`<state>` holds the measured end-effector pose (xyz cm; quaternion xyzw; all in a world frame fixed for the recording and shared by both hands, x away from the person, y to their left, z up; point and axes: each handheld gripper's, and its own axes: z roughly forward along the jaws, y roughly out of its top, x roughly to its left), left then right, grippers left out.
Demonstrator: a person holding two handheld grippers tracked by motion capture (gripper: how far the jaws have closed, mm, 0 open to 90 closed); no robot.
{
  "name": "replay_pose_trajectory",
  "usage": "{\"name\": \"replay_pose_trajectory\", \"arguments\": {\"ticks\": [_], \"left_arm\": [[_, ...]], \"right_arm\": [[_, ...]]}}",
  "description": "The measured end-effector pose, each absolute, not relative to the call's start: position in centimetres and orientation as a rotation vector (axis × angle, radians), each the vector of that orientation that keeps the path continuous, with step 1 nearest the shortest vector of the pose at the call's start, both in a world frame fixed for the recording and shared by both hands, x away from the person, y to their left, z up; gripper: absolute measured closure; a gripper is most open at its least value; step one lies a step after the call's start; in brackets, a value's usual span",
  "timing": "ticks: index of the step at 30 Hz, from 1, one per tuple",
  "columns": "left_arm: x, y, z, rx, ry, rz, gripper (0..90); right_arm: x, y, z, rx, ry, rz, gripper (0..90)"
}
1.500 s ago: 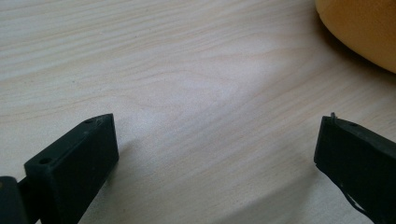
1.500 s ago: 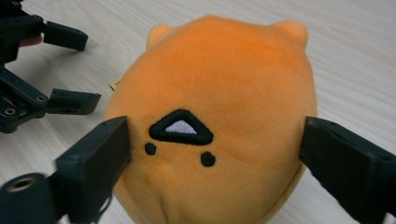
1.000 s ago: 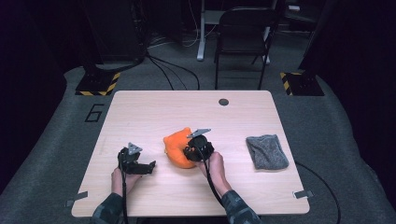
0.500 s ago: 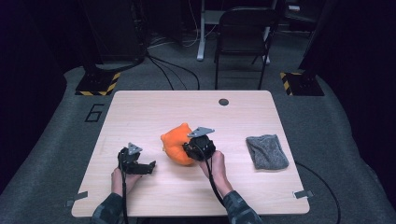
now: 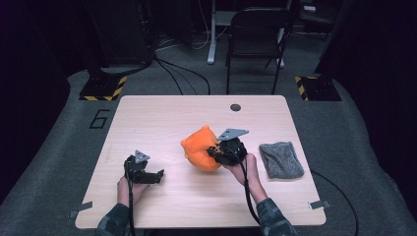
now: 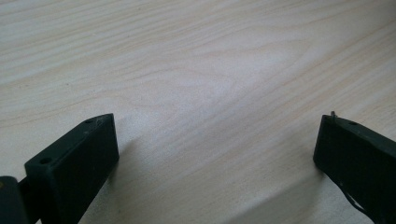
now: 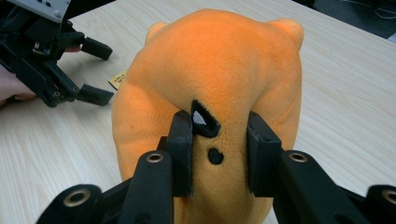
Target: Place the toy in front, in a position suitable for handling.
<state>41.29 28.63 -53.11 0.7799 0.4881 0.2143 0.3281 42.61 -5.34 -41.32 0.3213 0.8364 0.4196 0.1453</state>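
- At the bottom centre of the right gripper view, the right gripper [image 7: 219, 154] has its two black jaws pinching a fold of the orange plush toy [image 7: 215, 70]; they have just been closing, and the plush bulges between the pads, so the bite looks deep enough to carry the soft body.
- The pinch sits beside a small black-and-white patch and a black dot on the plush, probably face markings; the ears point away from the camera.
- In the high view, the toy [image 5: 200, 147] is just left of centre, bunched against the right gripper [image 5: 216, 152] and seemingly lifted off the wooden table [image 5: 162, 113], as fits a pick-up.
- At the lower left of that view, the left gripper [image 5: 156, 176] rests low on the table, well apart from the toy.
- In the left gripper view, its jaws stand spread wide over bare wood, gripping nothing, apparently waiting.
- At the right of the high view, a grey cloth [image 5: 281, 160] lies flat, untouched.
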Motion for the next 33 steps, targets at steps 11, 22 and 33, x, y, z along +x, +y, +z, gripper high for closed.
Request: {"name": "replay_pose_trajectory", "arguments": {"ticks": [11, 22, 33], "left_arm": [[41.3, 28.6, -53.1, 2.041, 1.275, 0.561, 0.0], [41.3, 28.6, -53.1, 2.039, 1.275, 0.561, 0.0], [41.3, 28.6, -53.2, 2.029, 1.279, 0.558, 0.0]], "right_arm": [[43.5, -8.0, -41.8, 0.776, 2.512, 1.189, 66.4], [45.1, -9.1, -43.2, 0.616, 2.605, 1.137, 64.9], [45.8, -9.3, -45.1, 0.669, 2.590, 1.105, 38.4]]}}
